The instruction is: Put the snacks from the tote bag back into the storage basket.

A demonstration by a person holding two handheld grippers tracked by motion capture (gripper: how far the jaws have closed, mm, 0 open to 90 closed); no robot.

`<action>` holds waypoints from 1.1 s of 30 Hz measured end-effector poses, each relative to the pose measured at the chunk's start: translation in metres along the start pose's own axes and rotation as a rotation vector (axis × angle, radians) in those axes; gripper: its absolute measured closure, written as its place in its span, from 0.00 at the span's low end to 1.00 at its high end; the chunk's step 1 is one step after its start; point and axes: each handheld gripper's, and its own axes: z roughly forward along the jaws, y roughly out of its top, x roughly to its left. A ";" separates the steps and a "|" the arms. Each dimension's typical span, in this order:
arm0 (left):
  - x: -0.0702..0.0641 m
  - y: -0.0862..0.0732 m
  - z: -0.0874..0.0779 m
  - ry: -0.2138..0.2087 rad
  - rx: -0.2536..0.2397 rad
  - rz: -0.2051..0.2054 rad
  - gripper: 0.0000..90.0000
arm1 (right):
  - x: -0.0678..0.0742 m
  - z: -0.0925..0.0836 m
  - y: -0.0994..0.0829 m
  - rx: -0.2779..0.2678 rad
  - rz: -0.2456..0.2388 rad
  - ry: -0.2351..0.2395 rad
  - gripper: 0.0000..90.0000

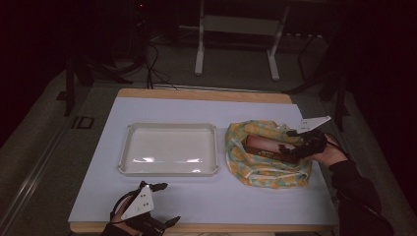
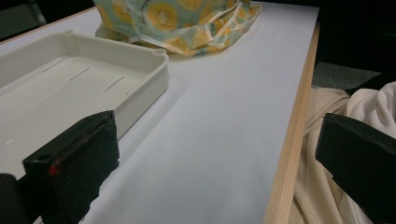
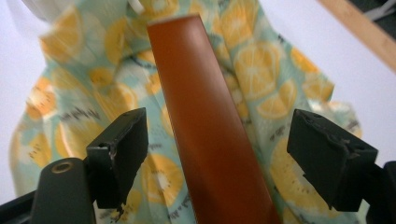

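**Straddling the brown box, grip not yet made**

Your right gripper (image 3: 217,156) has its jaws spread to either side of the brown box (image 3: 210,130), with a clear gap on both flanks, so neither pad presses on it yet. The box runs lengthwise out from between the jaws, its far end tipped away from you, and it lies in the lemon-print cloth (image 3: 275,88) that spreads under and beyond both jaws. This looks like the reach-and-grasp step. Next, settle the jaws lower around the box and close squarely on its long sides (watch that no fold of cloth comes in with it).

Your left gripper (image 2: 210,158) waits with its jaws wide apart over bare table (image 2: 219,107), the white tray (image 2: 140,88) just beyond its one jaw, likely where the box goes.
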 end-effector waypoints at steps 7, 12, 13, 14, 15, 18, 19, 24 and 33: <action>0.001 0.000 -0.001 0.013 -0.010 -0.006 0.00 | -0.003 0.015 -0.009 0.074 -0.011 -0.001 0.24; 0.001 0.000 -0.001 0.010 -0.007 -0.009 0.00 | -0.005 0.021 -0.012 0.116 -0.027 0.007 0.25; 0.001 0.000 -0.001 0.010 -0.007 -0.009 0.00 | -0.005 0.021 -0.012 0.116 -0.027 0.007 0.25; 0.001 0.000 -0.001 0.009 -0.009 -0.009 0.00 | -0.005 0.023 -0.012 0.136 -0.042 0.010 0.26; 0.001 0.000 -0.001 0.007 -0.011 -0.011 0.00 | -0.005 0.023 -0.012 0.144 -0.046 0.009 0.26; 0.001 0.000 -0.001 0.007 -0.008 -0.008 0.00 | -0.006 0.026 -0.012 0.165 -0.059 0.011 0.27; 0.001 0.000 -0.001 0.006 -0.007 -0.008 0.00 | -0.006 0.026 -0.012 0.165 -0.059 0.011 0.27; 0.001 0.000 -0.001 0.007 -0.008 -0.005 0.00 | -0.008 0.030 -0.013 0.200 -0.054 0.020 0.32; 0.000 0.000 0.000 0.000 -0.003 -0.006 0.00 | -0.011 0.033 -0.014 0.250 -0.062 0.040 0.39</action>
